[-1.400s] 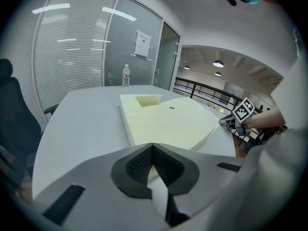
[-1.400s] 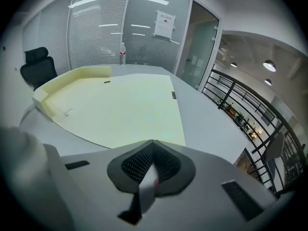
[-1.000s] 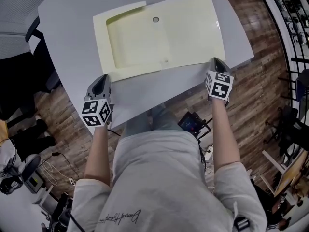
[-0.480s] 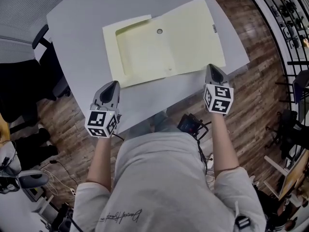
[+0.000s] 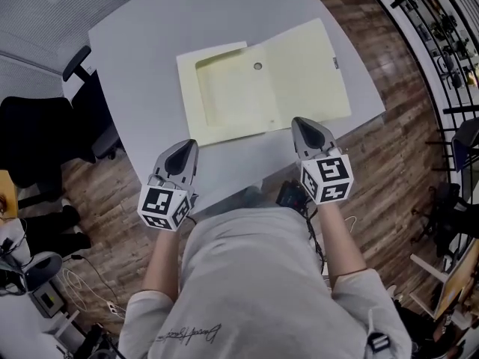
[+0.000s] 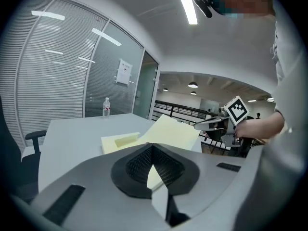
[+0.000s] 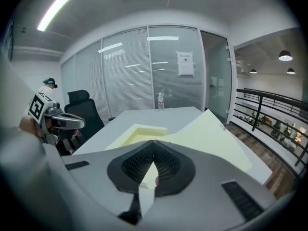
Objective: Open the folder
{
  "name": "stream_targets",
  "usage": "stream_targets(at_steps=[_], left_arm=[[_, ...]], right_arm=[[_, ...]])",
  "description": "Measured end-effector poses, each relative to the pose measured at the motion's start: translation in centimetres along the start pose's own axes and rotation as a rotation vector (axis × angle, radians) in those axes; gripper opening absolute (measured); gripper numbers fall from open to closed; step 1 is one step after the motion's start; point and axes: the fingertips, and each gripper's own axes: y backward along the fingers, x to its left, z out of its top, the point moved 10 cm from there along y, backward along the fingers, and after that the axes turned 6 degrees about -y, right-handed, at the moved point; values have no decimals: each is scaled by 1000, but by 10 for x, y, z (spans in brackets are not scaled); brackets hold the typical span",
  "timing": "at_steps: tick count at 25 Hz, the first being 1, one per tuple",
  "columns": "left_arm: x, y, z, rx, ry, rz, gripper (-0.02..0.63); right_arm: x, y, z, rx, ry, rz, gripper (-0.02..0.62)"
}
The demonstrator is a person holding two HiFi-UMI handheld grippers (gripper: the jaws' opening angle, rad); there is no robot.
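The pale yellow folder (image 5: 262, 81) lies open and flat on the grey table (image 5: 142, 58), its pocketed half at the left and its plain cover at the right. My left gripper (image 5: 185, 146) hovers over the table's near edge, short of the folder's left corner, shut and empty. Just off the folder's near edge, towards its right half, my right gripper (image 5: 298, 122) is also shut with nothing in it. The left gripper view shows the folder (image 6: 175, 131) beyond the closed tips (image 6: 153, 147). The right gripper view shows the folder (image 7: 216, 138) beyond its closed tips (image 7: 154, 142).
A black office chair (image 5: 34, 137) stands left of the table. A water bottle (image 7: 160, 100) stands at the table's far side. Wooden floor (image 5: 404, 148) and a dark railing (image 5: 441, 43) lie to the right. A small device (image 5: 290, 194) sits below the near edge.
Both grippers have risen and drawn back from the folder's near edge towards the person. The right one also shifted left. The folder lies open as before.
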Motion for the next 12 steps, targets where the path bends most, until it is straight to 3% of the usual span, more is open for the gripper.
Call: stream_targets(at_steps=[6, 12], left_arm=[[-5, 11, 10, -36, -2, -6, 9], [-9, 12, 17, -52, -6, -4, 9]], right_arm=[[31, 1, 11, -15, 12, 106, 23], [41, 0, 14, -21, 11, 148, 23]])
